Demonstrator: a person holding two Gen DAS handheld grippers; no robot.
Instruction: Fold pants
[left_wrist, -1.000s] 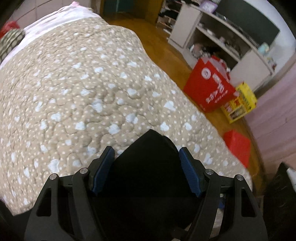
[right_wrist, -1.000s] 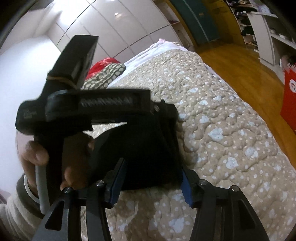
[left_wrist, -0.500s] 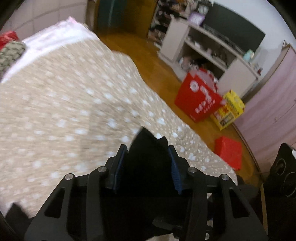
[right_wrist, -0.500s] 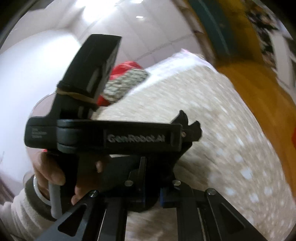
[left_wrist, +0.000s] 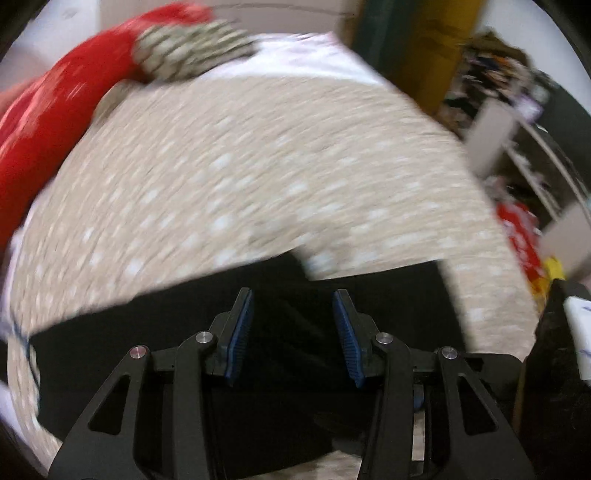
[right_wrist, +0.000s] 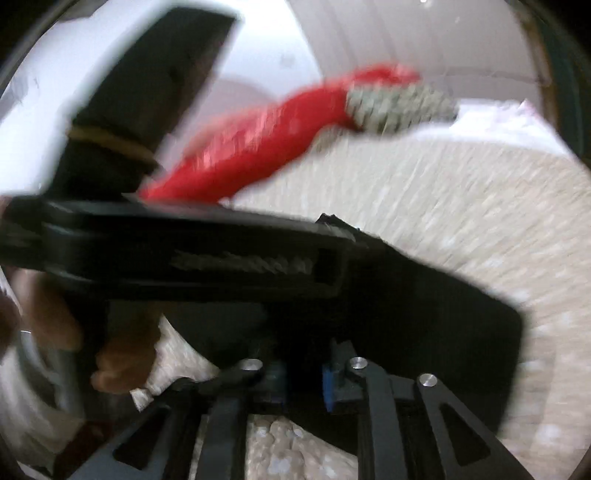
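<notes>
Black pants (left_wrist: 147, 332) lie spread in a wide band across the near end of the bed, on a beige quilt (left_wrist: 258, 166) dotted with white. Both views are smeared with motion, so fine detail is lost.

As for containers, a pale shelf unit (left_wrist: 491, 144) stands at about 2 o'clock in the left view, with a jumble of small items on its shelves that I cannot make out. A red bag (left_wrist: 517, 236) sits on the floor at 3 o'clock; its contents are hidden.

At the head of the bed, near 11 o'clock, a red pillow (left_wrist: 55, 122) lies beside a spotted grey one (left_wrist: 184, 51).

The left gripper (left_wrist: 293, 334) hangs just over the pants, its blue pads parted with the cloth below and between them, not pinched.

From the right view, the right gripper (right_wrist: 304, 380) has its pads drawn close together on a fold of the pants (right_wrist: 443, 314), which spread up toward 2 o'clock. The left gripper's body (right_wrist: 184, 258) crosses at 9 o'clock, held in the left hand (right_wrist: 122, 362).
</notes>
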